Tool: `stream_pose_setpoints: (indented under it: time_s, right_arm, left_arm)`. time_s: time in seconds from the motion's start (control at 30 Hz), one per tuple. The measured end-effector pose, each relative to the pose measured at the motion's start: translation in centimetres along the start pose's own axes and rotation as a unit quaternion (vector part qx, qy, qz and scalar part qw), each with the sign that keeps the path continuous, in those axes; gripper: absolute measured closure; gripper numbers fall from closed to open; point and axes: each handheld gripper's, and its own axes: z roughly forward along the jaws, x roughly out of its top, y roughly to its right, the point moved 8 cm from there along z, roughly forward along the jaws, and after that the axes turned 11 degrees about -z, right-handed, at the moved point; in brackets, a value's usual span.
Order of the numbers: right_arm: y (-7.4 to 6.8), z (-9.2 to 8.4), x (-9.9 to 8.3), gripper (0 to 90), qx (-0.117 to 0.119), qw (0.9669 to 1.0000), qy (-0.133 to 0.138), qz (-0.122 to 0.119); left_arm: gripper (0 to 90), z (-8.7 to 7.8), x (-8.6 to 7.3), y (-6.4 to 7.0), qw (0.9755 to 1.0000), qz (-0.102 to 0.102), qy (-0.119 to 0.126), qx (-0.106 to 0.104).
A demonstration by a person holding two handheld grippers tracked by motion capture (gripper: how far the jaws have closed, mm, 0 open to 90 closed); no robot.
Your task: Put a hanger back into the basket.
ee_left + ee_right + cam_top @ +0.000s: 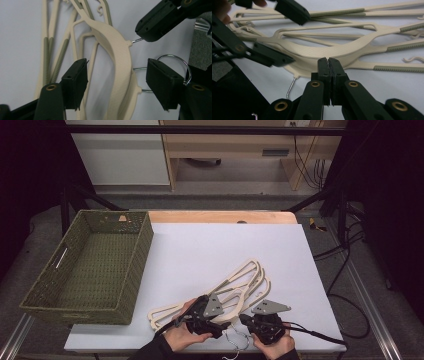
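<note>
With the right gripper (328, 61) pinching a wire hook beside the hangers (117, 57), I'd close the spread left gripper (117, 82) squarely on the top neck.

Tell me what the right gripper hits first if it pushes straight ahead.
Probably the curved neck of the cream hanger on top of the pile: the right gripper, fingers closed, points at it from very near, though depth is unclear.

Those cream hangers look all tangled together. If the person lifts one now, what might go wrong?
1. The cream hangers lie stacked and interlocked, so lifting one may drag the others along.
2. The right claw is shut at a hanger's neck, seemingly on its thin wire hook; the hanger could swing or slip.
3. The left claw is open around the top hanger's curved shoulder; closing might catch the hangers beneath too.
</note>
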Motion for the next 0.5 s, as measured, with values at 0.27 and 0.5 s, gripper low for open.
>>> stream_pose_setpoints:
  time_s: [0.27,0.5]
  right_arm:
    - [-0.1,-0.1,0.2,89.3,0.001,0.9999,-0.007,-0.011]
    - [-0.3,-0.1,0.2,89.0,0.006,0.9999,-0.012,-0.01]
  left_arm:
    - [57.1,1.8,-0.7,0.0,0.9989,0.02,-0.041,0.014]
    - [70.5,1.7,-1.0,0.3,0.998,0.038,-0.048,0.018]
